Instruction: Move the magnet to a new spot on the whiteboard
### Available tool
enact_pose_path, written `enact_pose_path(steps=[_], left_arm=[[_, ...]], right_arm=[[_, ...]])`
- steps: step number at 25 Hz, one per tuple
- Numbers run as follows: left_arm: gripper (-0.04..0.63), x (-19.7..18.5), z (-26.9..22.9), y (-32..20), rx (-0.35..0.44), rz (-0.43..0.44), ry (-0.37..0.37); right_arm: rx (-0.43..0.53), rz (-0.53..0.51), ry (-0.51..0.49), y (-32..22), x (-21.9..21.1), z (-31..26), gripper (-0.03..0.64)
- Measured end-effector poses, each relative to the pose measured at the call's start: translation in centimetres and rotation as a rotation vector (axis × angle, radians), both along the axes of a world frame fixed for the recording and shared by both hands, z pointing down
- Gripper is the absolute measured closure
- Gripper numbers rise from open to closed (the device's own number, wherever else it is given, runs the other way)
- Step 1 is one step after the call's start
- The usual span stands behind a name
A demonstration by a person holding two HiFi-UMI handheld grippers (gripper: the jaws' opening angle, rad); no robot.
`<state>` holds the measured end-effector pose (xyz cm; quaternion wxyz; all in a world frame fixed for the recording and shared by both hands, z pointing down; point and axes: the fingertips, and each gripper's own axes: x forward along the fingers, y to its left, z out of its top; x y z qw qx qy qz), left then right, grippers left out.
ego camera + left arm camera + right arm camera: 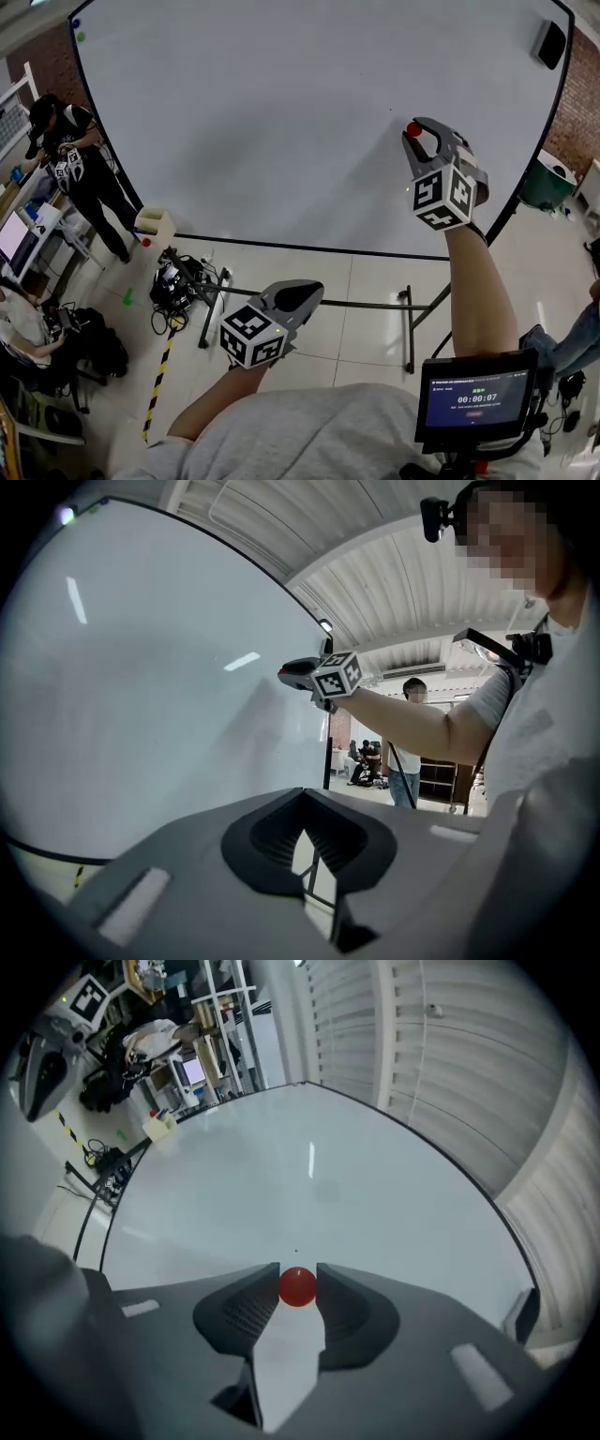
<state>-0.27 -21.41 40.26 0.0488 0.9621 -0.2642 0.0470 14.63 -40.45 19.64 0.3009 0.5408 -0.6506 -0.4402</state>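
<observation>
A small red ball magnet [413, 128] [298, 1287] rests against the big whiteboard [281, 122] [309, 1185], in its right half. My right gripper [417, 133] [298, 1285] is at the board with both jaw tips against the magnet's sides, shut on it. My left gripper [302, 294] [302, 797] hangs low in front of me, off the board's lower edge, its jaws together with nothing between them. In the left gripper view the right gripper [292, 673] shows from the side, touching the whiteboard [141, 686].
A black eraser [549, 43] sticks to the board's top right corner, and blue [76, 23] and green [81, 37] magnets sit at its top left. A pale box [155, 225] is at the lower left corner. The stand's legs [410, 328], cables [173, 286] and a person [70, 150] are below and left.
</observation>
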Motion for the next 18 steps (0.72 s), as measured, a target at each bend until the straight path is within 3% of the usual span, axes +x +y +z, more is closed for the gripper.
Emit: enact_pose_path(steps=[6,18], left_arm=[[0.595,-3.0,1.5,-2.4,-0.018,-0.042,0.004],[0.595,-5.5,1.4,-2.8,-0.020,-0.081,0.018]], right_arm=[[-0.016,0.038,-0.001,-6.0,-0.6,0.5,0.502],[-0.036,0.019,-0.024,-6.9,-0.4,1.2,0.499]])
